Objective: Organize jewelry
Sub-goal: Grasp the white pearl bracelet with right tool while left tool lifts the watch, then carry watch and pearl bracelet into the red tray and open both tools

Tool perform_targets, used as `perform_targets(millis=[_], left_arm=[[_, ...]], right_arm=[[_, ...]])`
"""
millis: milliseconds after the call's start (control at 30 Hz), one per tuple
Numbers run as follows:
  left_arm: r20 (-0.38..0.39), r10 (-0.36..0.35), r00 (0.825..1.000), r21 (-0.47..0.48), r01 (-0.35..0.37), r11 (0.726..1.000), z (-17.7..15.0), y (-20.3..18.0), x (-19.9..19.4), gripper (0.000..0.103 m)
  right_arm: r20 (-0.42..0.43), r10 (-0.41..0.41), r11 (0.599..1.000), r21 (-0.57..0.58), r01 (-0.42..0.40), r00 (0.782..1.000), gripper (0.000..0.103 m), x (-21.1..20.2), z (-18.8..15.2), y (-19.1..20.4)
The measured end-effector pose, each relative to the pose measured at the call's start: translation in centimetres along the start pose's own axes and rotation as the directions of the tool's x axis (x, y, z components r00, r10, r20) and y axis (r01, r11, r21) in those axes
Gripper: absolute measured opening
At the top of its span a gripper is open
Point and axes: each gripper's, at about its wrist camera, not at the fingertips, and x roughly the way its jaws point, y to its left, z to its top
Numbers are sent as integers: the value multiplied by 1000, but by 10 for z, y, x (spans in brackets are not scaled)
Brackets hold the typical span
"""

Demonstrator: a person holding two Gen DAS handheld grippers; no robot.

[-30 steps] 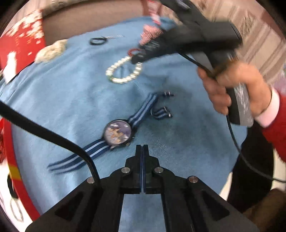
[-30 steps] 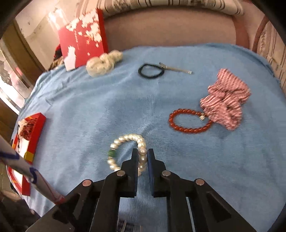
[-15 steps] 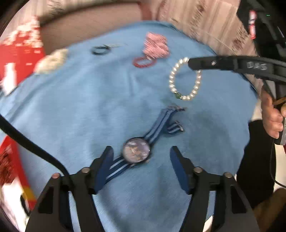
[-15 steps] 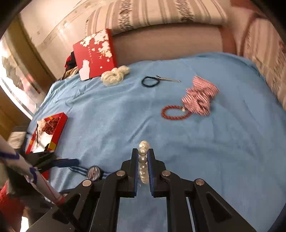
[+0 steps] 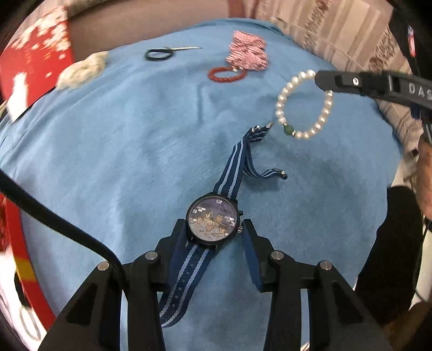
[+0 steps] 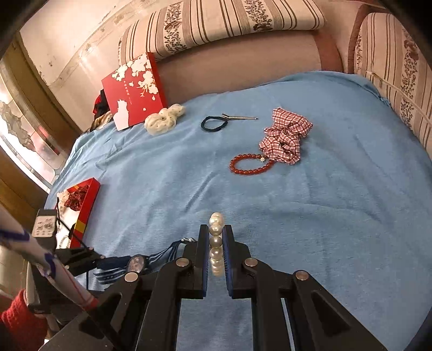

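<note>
Since half a second ago the left gripper (image 5: 215,232) has dropped onto the round dark-cased watch with a navy and light-blue striped fabric strap (image 5: 212,220), jaws now straddling the case, narrower than before but not closed; left pad is at the case edge, right pad just beside the crown side, contact unclear. Watch lies flat on the blue fleece blanket (image 5: 113,140), strap running back under the gripper and forward to the buckle end.

Right gripper (image 6: 216,251) keeps its jaws clamped on the white pearl bracelet with one green bead (image 5: 303,104), lifted clear of the blanket; from the left wrist view it hangs as an open loop just beyond the strap's far end, green bead at the bottom. In the right wrist view the pearls (image 6: 216,243) stack edge-on between the pads.

Farther out on the blanket: red bead bracelet (image 6: 249,164) touching a red-and-white checked scrunchie (image 6: 286,139); black hair tie (image 6: 213,124) beside a silver hair clip (image 6: 239,117); cream scrunchie (image 6: 163,120) against a red floral box lid (image 6: 133,90) leaning on the striped sofa back (image 6: 221,24). Open red tray (image 6: 81,205) at the blanket's left edge, contents blurry.
</note>
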Motion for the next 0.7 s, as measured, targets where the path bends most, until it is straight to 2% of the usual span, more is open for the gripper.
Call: perform_targets(millis=[133,267,400,500,533,600,700], left_arm=[[82,5,997,-120,5,993,-10,18,-33,40],[171,61,983,-253,-16,967,-31,47,-92,40],[214,189,958,-377,-98,921,-58,87,-151,40],[206,311,928,-463,-187,866,-81,120,-181,40],[190,358,914,-496,-225,839,-89,135,-189,40],[160,407,899,-555,-259,790,-103,162,-199,40],[120,448,886,-623,-285,729,-119,202,-203,40]], right_arm=[[11,22,1000,-11,-22,1000,11,-7,1,9],[32,58,997,-47,-57,998,11,-16,9,32],[42,114,989,-100,-110,993,11,-21,18,68],[33,157,976,-156,-150,987,11,-20,23,105],[26,173,970,-178,-166,985,11,-19,25,121],[10,199,958,-212,-193,980,11,-14,26,147],[-28,239,933,-269,-238,971,11,-2,28,194]])
